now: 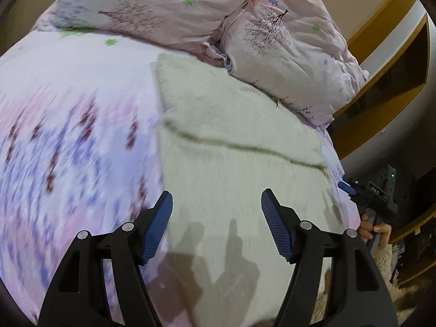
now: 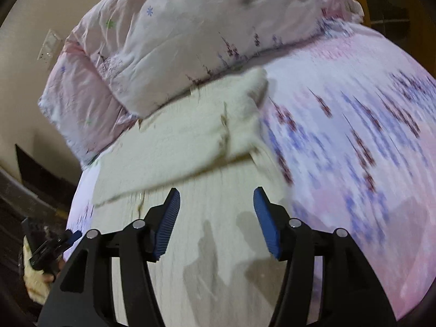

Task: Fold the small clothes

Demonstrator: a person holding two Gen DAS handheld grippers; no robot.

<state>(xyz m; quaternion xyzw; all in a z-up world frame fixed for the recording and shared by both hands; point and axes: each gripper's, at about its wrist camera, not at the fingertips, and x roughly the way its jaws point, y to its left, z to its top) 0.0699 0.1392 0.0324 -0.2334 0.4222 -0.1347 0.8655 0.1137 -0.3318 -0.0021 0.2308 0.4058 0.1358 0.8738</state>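
**Both jaws spread above the cream garment, one fold laid, next grasp pending**

Nearest, the left gripper (image 1: 216, 224) hangs over the cream fleecy garment (image 1: 231, 125) with its jaws spread wide and nothing between them; their shadow falls on the cloth just below. The right gripper (image 2: 216, 222) is the same: jaws spread, empty, shadow on the pale cloth directly under them. Neither touches the fabric as far as the views show.

Just ahead of both sets of jaws a folded edge crosses the garment, so one part already lies doubled over the rest. Judging by that, the step in hand is the gap between folds: a first fold is laid and the next grip is not yet taken.

The next move calls for each gripper to drop to the near edge or a near corner, pinch only the layers meant to travel, and carry them forward over the crease evenly, so the soft pile does not bunch.

The garment lies on the flowered bed sheet (image 1: 68, 125), which spreads to the outer side of the jaws. Beyond the garment's far edge sits a heaped pink quilt (image 1: 286, 35), touching or nearly touching it; blur hides which.
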